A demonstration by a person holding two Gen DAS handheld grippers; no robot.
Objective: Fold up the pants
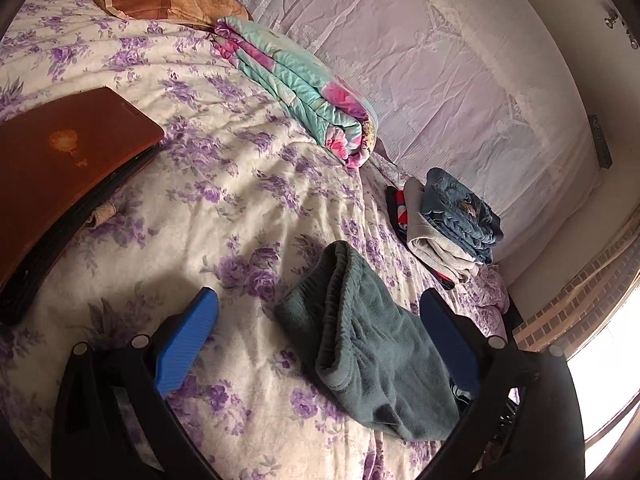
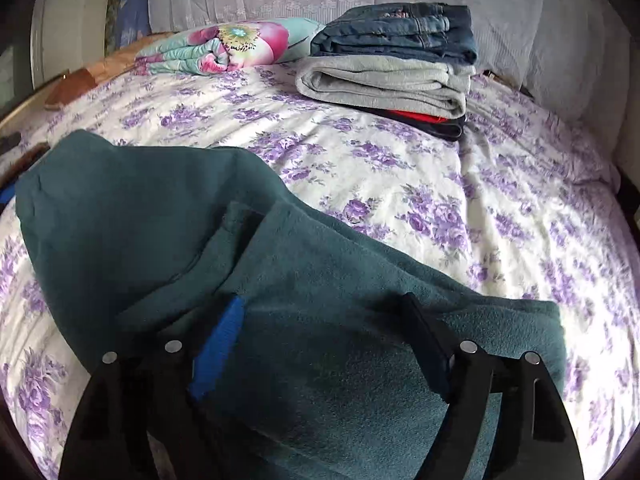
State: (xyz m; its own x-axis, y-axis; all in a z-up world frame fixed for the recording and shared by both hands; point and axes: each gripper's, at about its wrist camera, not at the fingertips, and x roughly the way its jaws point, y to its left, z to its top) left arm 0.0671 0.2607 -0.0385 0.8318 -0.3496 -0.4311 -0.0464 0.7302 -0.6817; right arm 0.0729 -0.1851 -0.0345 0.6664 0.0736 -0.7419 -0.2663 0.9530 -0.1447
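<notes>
bed with white quilt printed in purple flowers [image 2: 400, 184], folded clothes stacked at far side. left gripper [image 1: 320, 344] spread, empty, beside dark green fleece pants [image 1: 360, 340] heaped mid-bed. right gripper [image 2: 324, 340] spread over same fleece, not pinching. soft, light, floppy, likely clingy; best taken at elastic waistband [image 1: 336, 280].

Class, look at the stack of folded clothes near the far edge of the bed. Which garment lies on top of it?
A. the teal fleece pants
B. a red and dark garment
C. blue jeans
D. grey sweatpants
C: in the right wrist view the blue jeans crown the stack, with the grey sweatpants under them and a red and dark garment at the bottom; the teal fleece pants lie apart, nearer the camera.
</notes>
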